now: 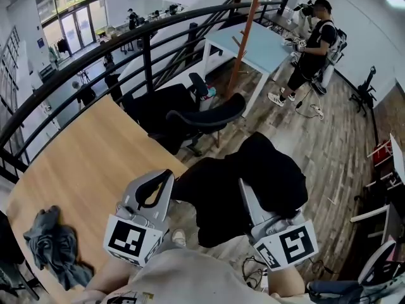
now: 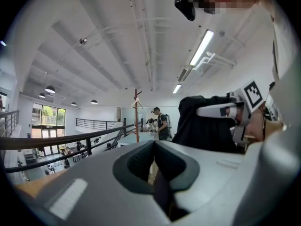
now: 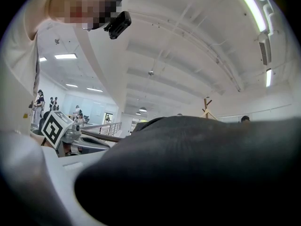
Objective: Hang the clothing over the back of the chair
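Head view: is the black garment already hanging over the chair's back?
No; the black garment hangs from the right gripper, short of the chair.

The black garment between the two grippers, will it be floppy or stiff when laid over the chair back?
Likely floppy: the black garment sags and bunches between the left gripper and right gripper. Probably light but bulky, since it mounds over the right gripper. It could slide off the curved back of the chair unless draped evenly.
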A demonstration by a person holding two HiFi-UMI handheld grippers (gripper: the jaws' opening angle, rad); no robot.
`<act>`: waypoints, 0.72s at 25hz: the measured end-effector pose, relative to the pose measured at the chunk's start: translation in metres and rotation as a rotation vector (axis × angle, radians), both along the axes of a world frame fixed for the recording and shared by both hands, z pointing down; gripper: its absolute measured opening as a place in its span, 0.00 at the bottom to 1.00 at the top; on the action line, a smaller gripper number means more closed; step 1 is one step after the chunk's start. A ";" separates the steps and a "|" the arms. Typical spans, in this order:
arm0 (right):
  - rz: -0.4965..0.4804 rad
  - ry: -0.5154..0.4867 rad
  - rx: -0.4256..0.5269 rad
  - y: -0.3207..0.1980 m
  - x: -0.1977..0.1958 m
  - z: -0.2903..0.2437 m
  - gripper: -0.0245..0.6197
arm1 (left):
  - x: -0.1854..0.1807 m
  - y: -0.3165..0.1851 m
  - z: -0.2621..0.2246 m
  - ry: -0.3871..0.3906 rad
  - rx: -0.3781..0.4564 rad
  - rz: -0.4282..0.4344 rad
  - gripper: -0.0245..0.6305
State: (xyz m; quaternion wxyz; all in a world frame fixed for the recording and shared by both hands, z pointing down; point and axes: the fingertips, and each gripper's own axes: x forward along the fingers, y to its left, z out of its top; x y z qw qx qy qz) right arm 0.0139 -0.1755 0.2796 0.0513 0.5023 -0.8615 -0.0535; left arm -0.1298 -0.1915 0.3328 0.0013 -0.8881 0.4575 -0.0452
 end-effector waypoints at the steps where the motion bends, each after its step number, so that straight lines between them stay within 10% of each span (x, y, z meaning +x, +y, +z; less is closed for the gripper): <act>1: 0.004 0.000 0.000 -0.005 -0.002 0.000 0.17 | -0.004 -0.006 0.000 0.002 0.001 0.001 0.04; 18: 0.015 0.000 -0.019 -0.028 -0.014 0.004 0.18 | -0.017 -0.023 -0.001 0.040 0.027 0.020 0.04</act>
